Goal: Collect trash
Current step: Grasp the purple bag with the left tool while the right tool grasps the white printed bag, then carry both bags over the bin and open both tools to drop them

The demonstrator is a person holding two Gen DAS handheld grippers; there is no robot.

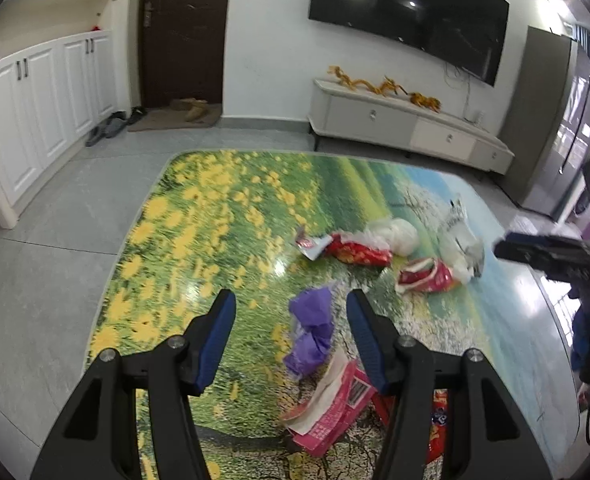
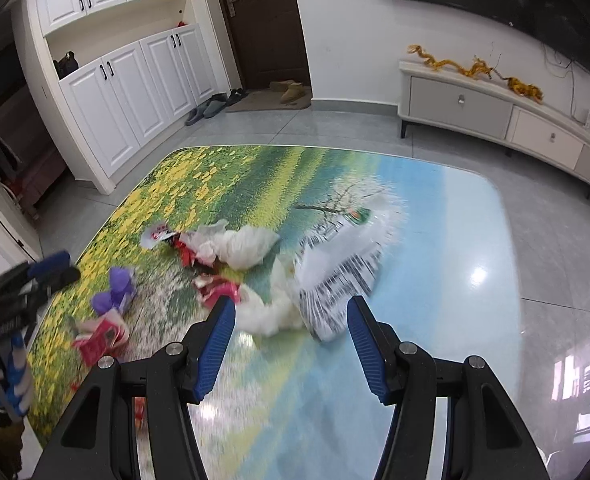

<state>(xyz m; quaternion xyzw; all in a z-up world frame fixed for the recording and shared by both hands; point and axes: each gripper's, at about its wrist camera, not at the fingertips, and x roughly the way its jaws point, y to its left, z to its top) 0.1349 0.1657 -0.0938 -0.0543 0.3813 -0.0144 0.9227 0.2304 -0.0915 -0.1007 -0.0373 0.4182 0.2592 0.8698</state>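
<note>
**Trash strewn over the printed tabletop, both tongs spread wide**

The left tongs (image 1: 291,328) hang released above the tabletop (image 1: 199,216), blue pads apart and gripping nothing. Between them lies a crumpled purple wrapper (image 1: 311,332), and just nearer sits a torn pink carton (image 1: 331,408) with a barcode and white print too small to read. Under the right-hand finger a red packet (image 1: 439,424) shows letters that cannot be made out.

Farther out, toward the tabletop's right half, the rest of the trash bunches together: a red snack bag (image 1: 355,254) with a torn foil flap, a white crumpled bag (image 1: 399,234) touching it, a second red wrapper (image 1: 425,278), and a clear plastic bag (image 1: 459,240) printed with dark lines of text. Motion blur keeps all of that writing unreadable.

The right tongs (image 2: 291,332) are likewise released and empty, poised just over the clear plastic bag (image 2: 343,276) and the white crumpled bag (image 2: 247,248). A green and red mark near the bag's top is blurred beyond reading.

The tabletop's far edge and rounded corners are bare, as is the blue stretch to the right of the pile. The flowered left side is also open. Grey floor tiles (image 1: 55,240) surround it, with white cabinets (image 1: 35,112) and a TV console (image 1: 407,124) well apart.
</note>
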